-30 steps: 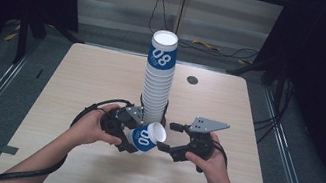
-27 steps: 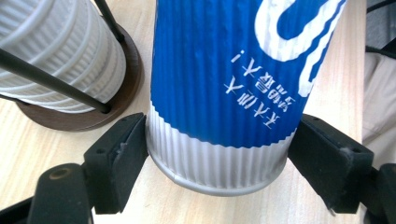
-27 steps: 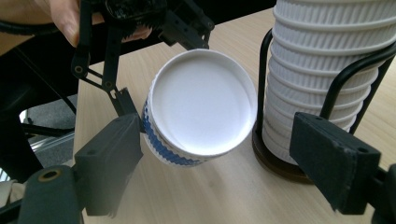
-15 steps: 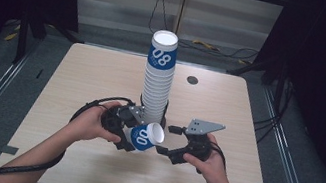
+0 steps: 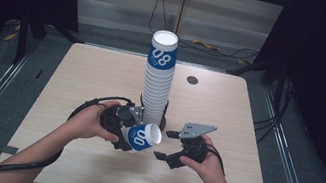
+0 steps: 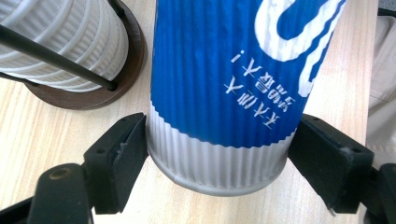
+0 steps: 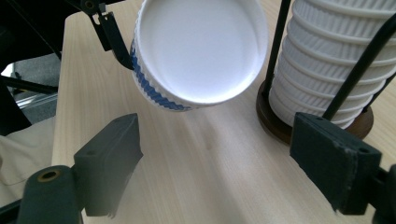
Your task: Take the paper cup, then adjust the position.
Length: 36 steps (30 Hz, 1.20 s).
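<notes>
Cup (image 5: 141, 137) separation looks done: you hold one blue-and-white ribbed paper cup on its side in your left gripper (image 5: 125, 128), the jaws pinching it across the white band near its base, as the left gripper view shows (image 6: 219, 88). It hangs just above the wooden table (image 5: 88, 73), at about 6 o'clock from the tall stack of cups (image 5: 157, 83) in its wire holder with the round dark base (image 7: 273, 126), close to that base but apart from it. The cup's open mouth (image 7: 201, 49) faces 3 o'clock, toward your right gripper (image 5: 167, 145).

That right gripper has its jaws spread wide with nothing between them; its own view shows both black pads either side of bare tabletop, the cup's rim beyond them and not touching.

Judging from this, one cup is off the stack and the hand-over or set-down is what remains. You would need to bring the right jaws onto the rim or wall before the left lets go. The many stacked cups remain untouched.
</notes>
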Available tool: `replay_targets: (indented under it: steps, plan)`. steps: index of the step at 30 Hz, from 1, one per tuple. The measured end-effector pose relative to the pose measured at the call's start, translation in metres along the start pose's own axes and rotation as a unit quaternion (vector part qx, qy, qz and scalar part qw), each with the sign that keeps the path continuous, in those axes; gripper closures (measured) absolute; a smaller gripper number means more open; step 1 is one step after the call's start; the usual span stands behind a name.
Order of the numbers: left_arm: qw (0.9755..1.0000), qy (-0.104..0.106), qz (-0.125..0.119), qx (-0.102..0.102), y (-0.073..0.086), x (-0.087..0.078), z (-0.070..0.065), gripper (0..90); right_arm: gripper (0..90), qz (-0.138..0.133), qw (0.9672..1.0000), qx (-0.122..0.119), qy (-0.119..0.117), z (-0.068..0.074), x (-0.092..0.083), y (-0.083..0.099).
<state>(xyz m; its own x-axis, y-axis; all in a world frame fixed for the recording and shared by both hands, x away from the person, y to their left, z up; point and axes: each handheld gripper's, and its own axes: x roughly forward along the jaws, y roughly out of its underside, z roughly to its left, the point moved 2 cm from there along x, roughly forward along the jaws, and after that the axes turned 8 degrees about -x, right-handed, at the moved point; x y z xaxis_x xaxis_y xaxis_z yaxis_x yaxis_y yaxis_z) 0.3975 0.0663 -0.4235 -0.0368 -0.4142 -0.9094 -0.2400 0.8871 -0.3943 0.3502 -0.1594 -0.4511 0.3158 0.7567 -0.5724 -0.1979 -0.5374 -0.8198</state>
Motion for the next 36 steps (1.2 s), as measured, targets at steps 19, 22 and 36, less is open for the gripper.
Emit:
replay_targets:
  steps: [19, 22, 36]
  plan:
    - [0.9991, -0.007, 0.04, 0.016, -0.003, 0.001, 0.0, 20.4, 15.9, 0.03, 0.9994, -0.017, -0.004, -0.001, 0.005, 0.007]
    - [0.9988, -0.005, 0.046, 0.018, -0.003, 0.001, 0.001, 20.4, 15.9, 0.029, 0.9994, -0.017, -0.008, 0.0, 0.007, 0.005]
    - [0.9989, -0.002, 0.046, -0.01, 0.002, 0.002, 0.001, 20.4, 15.7, 0.024, 0.9992, -0.023, -0.023, 0.002, 0.014, 0.001]
